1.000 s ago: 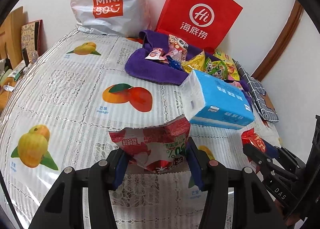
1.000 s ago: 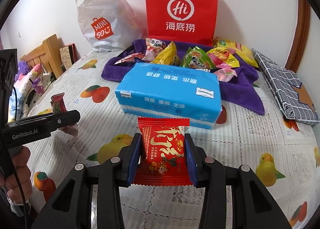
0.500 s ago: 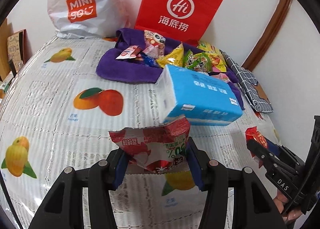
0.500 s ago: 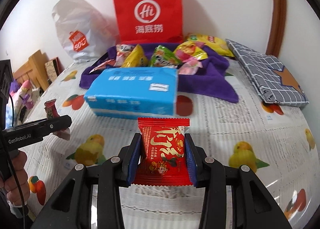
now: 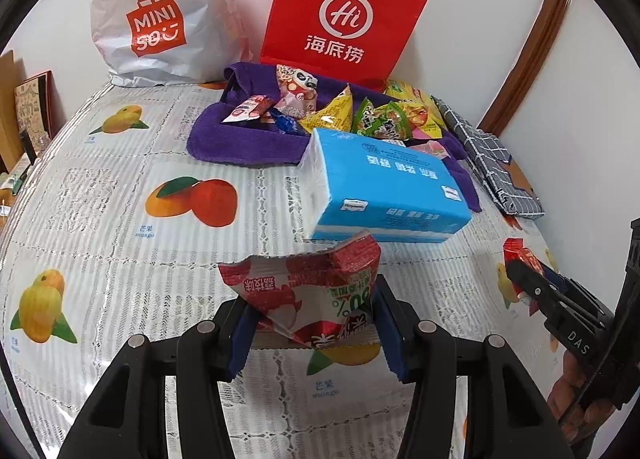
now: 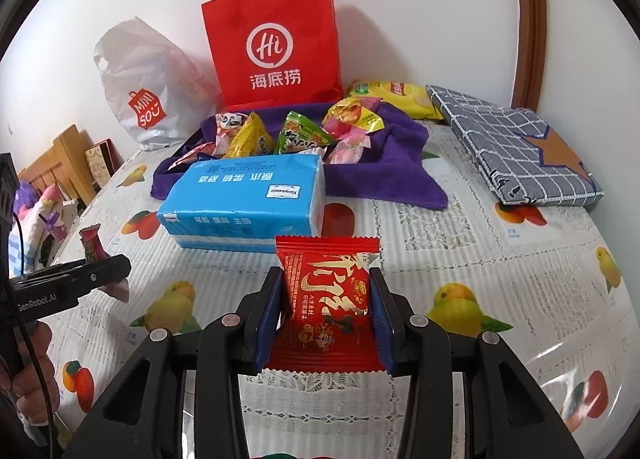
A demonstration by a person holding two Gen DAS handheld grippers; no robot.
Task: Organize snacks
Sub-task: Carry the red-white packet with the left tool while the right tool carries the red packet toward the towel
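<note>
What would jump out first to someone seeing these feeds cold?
Each gripper is clamped on a snack: the left gripper on a crumpled red-and-white lychee packet, the right gripper on a flat red packet. Just beyond them a blue tissue pack lies on the fruit-print tablecloth. Behind it, loose snacks are heaped on a purple towel before a red paper bag.

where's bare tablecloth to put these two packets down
Free: the tablecloth left of the blue tissue pack, and the stretch between the pack and the checked pouch. Crowded: the purple towel piled with snacks before the red bag.
</note>
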